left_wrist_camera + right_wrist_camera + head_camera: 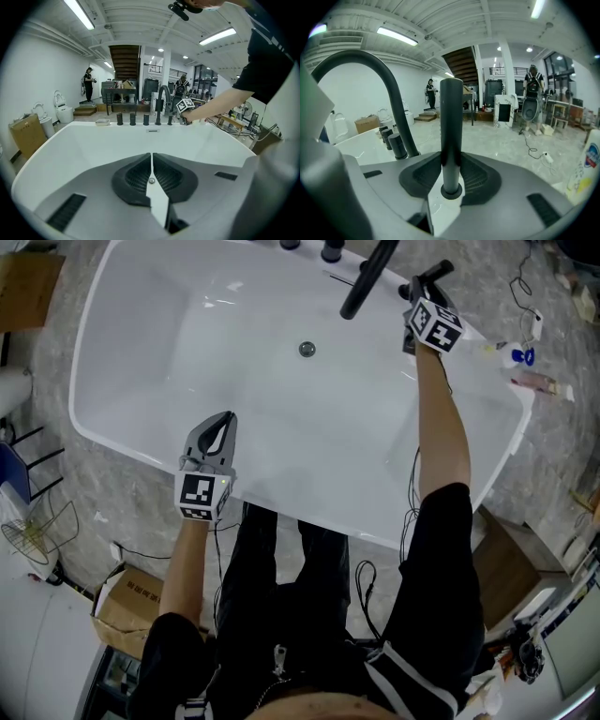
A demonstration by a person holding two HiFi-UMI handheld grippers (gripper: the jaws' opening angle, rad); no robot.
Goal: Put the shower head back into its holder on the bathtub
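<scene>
Big white tub [131, 352] fills the floor space, and all the action is at its far rim, where the fittings stand. The arched faucet [389, 84] rises just left of the work spot, with dark knobs [396, 140] past it, so there's little room on that side. On the right the rim runs clear out to a bottle [586, 168].

The left gripper [223, 427] hovers over the near rim with its jaws pressed together and nothing in them. It looks parked, well out of the way.

The right gripper [451, 164] is clamped on the shower head [451, 117], a slim dark rod held upright, surely so it goes straight down. Its foot sits at the holder [451, 191], a dark ring on the rim. I'd say it's in, or nearly so. Letting go and backing away to the right looks safest.
</scene>
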